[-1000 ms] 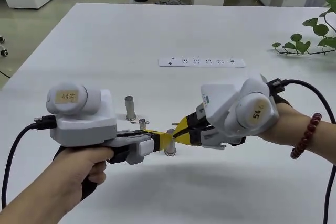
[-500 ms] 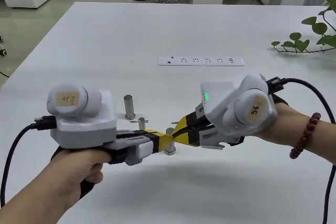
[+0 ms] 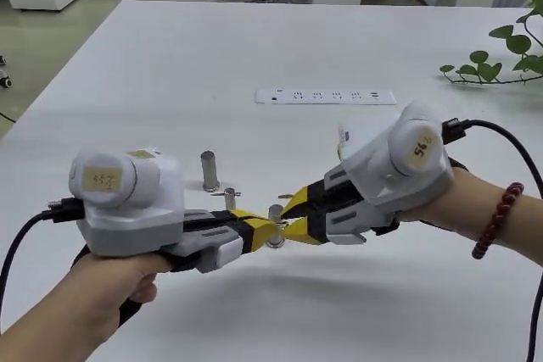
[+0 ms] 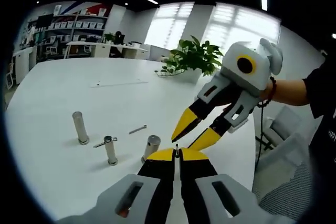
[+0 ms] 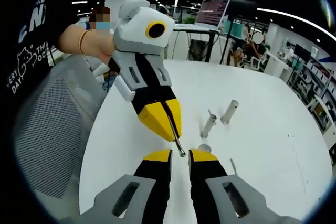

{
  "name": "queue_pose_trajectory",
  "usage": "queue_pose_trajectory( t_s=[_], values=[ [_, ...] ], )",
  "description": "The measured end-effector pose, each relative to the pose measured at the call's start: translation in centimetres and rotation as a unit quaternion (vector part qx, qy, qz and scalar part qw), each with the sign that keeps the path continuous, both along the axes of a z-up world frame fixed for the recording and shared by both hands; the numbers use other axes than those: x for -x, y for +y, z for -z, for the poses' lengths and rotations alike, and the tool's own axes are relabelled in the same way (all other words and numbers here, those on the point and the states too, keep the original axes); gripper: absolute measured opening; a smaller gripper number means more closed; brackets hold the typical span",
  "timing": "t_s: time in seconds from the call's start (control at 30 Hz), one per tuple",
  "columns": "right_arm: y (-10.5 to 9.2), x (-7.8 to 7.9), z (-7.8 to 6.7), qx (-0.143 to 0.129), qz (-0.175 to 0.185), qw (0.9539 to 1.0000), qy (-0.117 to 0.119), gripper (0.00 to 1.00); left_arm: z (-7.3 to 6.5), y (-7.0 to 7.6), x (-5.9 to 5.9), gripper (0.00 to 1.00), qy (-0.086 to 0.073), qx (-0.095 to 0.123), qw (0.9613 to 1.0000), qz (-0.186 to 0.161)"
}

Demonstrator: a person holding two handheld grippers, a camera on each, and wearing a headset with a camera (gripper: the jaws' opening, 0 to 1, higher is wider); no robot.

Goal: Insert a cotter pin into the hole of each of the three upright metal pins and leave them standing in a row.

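Head view first: your left gripper (image 3: 261, 228) and right gripper (image 3: 286, 216) meet nose to nose over the smooth white table (image 3: 170, 65). Their yellow-and-black tips almost touch above the nearest metal pin (image 3: 275, 228), a short grey cylinder on a flared foot, half hidden by those tips. Behind it stands the middle metal pin (image 3: 229, 199), and beyond that the far metal pin (image 3: 209, 171), plain and upright. Left gripper view now: your jaws are pressed together on the held cotter pin (image 4: 177, 150), a hair-thin dark wire. Just its tip pokes out, the rest is buried between the pads. A fitted cotter pin (image 4: 98, 144) sticks out sideways near the top of the middle one, and a loose cotter pin (image 4: 137, 129) lies flat on the table past the row. Right gripper view: your jaws stand a narrow gap apart, gripping nothing. The wire's end hangs right in that gap, with the round top of the nearest pin just past the right-hand tip. Has the wire reached the hole? You cannot tell, the hole is too small to make out. A glossy white power strip (image 3: 327, 97) lies well behind, and a leafy plant (image 3: 501, 61) is cut off at the frame edge.
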State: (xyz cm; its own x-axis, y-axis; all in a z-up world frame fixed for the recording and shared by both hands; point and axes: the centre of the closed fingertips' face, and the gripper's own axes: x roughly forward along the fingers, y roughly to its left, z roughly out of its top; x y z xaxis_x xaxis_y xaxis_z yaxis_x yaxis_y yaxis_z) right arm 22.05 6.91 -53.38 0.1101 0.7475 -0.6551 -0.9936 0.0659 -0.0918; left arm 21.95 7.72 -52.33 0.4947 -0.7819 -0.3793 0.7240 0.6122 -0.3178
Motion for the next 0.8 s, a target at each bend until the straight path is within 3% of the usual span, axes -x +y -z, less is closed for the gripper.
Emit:
queue_pose_trajectory(
  t_s=[0.3, 0.53, 0.8],
  values=[
    [-0.4, 0.5, 0.4, -0.031, 0.029, 0.9965, 0.072, 0.11, 0.6, 0.6, 0.7, 0.0, -0.014, -0.006, 0.9997, 0.018],
    [-0.3, 1.5, 0.4, -0.06, 0.042, 0.9885, 0.132, 0.12, 0.9, 0.8, 1.3, 0.0, -0.019, -0.006, 0.9994, 0.03],
    [-0.2, 2.9, 0.4, -0.074, 0.034, 0.9815, 0.173, 0.12, 0.6, 0.2, 2.5, 0.0, -0.031, -0.003, 0.9973, 0.066]
  ],
)
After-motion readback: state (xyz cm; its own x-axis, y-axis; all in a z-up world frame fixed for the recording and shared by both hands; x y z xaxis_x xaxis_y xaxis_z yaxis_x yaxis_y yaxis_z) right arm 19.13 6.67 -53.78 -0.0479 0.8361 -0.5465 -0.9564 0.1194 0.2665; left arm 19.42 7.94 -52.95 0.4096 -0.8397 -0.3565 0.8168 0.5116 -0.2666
